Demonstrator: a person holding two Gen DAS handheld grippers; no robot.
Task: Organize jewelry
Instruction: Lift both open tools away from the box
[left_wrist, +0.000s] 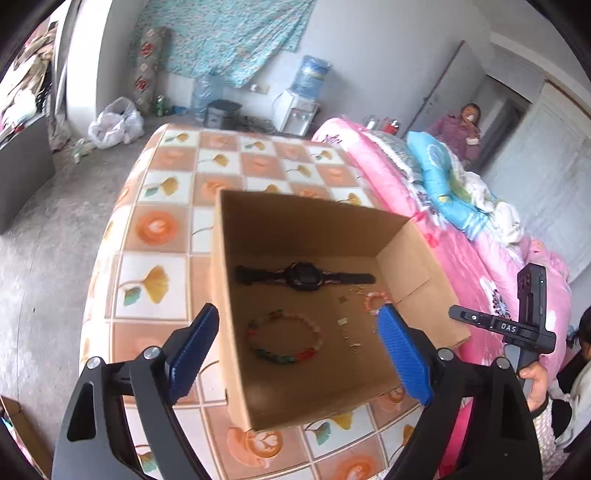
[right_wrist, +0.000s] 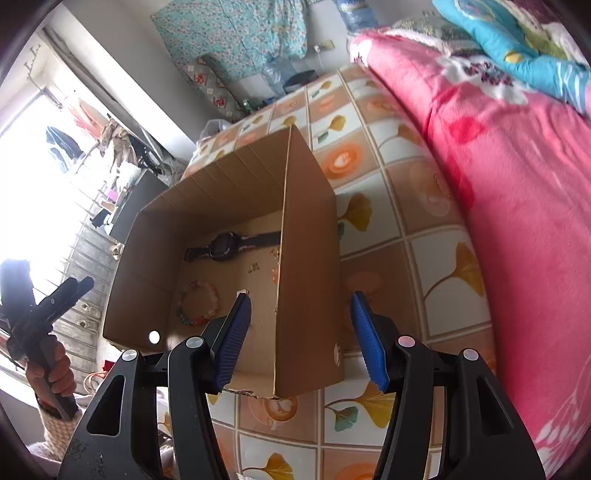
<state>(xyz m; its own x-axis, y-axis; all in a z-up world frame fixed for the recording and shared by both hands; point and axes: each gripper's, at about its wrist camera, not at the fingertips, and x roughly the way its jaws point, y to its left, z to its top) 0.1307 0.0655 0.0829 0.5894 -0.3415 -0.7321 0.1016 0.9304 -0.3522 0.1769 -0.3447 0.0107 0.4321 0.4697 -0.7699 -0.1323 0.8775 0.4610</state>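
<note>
Sitting on the tiled-pattern tabletop (left_wrist: 162, 229): open brown cardboard box (left_wrist: 295, 221), holding black wristwatch (left_wrist: 303, 276) far and multicoloured beaded bracelet (left_wrist: 284, 338) near. Hovering above, gaping and empty: left tongs (left_wrist: 291, 350). Straddling the box's right wall without pinching it, also open: right tongs (right_wrist: 301, 338).

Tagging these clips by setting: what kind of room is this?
Likely a lived-in bedroom: a bed with a pink floral quilt, a water dispenser by the wall, laundry hanging at the window.
</note>
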